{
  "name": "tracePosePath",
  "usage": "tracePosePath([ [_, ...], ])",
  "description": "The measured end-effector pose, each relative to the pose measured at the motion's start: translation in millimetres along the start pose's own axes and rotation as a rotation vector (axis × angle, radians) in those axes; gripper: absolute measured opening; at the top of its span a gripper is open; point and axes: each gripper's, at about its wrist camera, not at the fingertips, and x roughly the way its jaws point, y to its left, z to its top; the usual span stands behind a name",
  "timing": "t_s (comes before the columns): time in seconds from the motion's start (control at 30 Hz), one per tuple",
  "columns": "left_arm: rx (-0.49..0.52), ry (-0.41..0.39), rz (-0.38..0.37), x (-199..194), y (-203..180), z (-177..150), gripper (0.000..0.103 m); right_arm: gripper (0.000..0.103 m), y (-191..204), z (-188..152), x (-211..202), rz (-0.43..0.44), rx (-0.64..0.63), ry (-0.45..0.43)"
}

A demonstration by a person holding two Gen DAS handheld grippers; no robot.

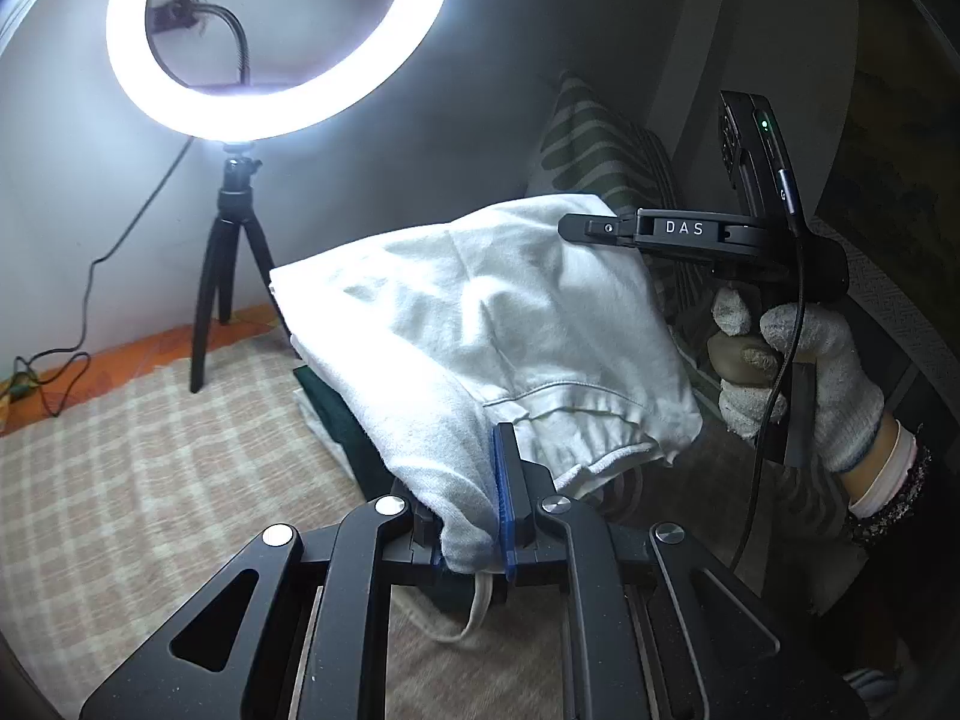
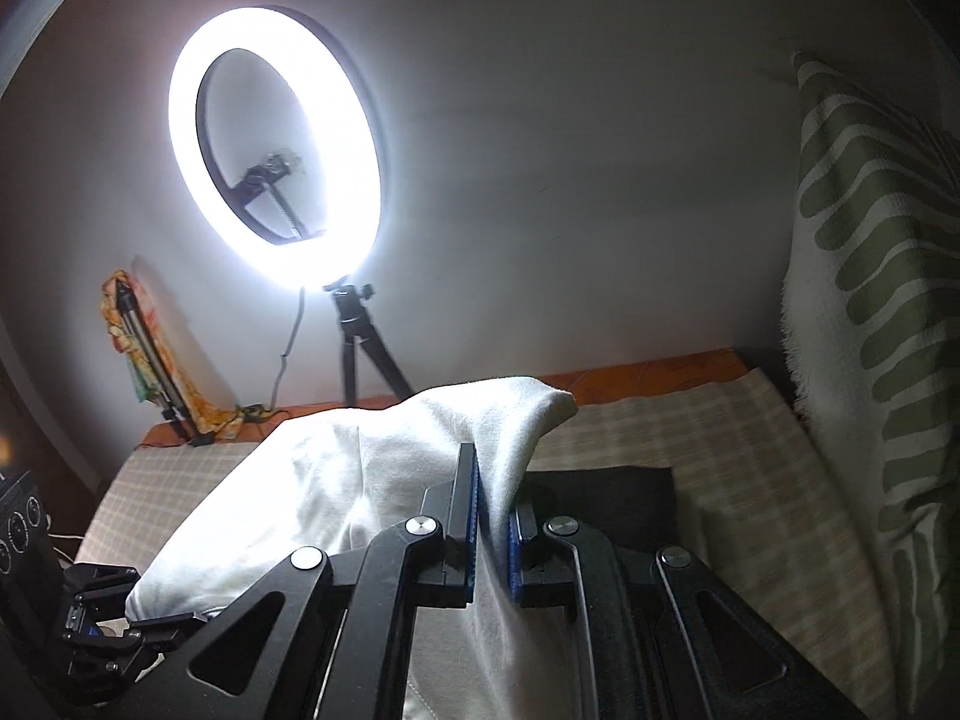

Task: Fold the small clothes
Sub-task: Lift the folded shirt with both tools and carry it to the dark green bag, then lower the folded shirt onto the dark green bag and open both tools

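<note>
A white garment with an elastic waistband and drawstring (image 1: 480, 324) hangs lifted between both grippers above the checked mat (image 1: 132, 456). My left gripper (image 1: 474, 516) is shut on its waistband edge. My right gripper (image 2: 495, 516) is shut on another part of the white garment (image 2: 336, 480). The right gripper also shows from the side in the left wrist view (image 1: 576, 227), held by a gloved hand (image 1: 810, 372). The left gripper shows at the lower left of the right wrist view (image 2: 99, 624). A dark folded cloth (image 2: 606, 504) lies on the mat under the garment.
A lit ring light on a black tripod (image 1: 228, 252) stands at the back by the wall, with its cable (image 1: 90, 300) trailing left. A green-and-white patterned cushion (image 2: 870, 300) leans at the right. A second folded stand with orange cloth (image 2: 150, 360) leans at the far left.
</note>
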Motion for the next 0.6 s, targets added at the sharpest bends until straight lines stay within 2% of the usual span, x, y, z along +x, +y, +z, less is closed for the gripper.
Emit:
tracePosePath([
  [0.27,-0.026,0.029,-0.014,44.1,2.9,-7.6,0.011,0.005,-38.8,2.6,35.2,-0.056,-0.029,0.040],
  [0.47,-0.038,0.045,-0.005,56.1,9.5,-17.6,0.011,0.005,-57.5,-4.2,66.6,-0.084,-0.044,0.084],
  [0.6,-0.042,0.065,-0.010,62.8,11.5,-14.6,0.012,0.005,-71.0,-13.4,83.4,-0.103,-0.011,0.113],
])
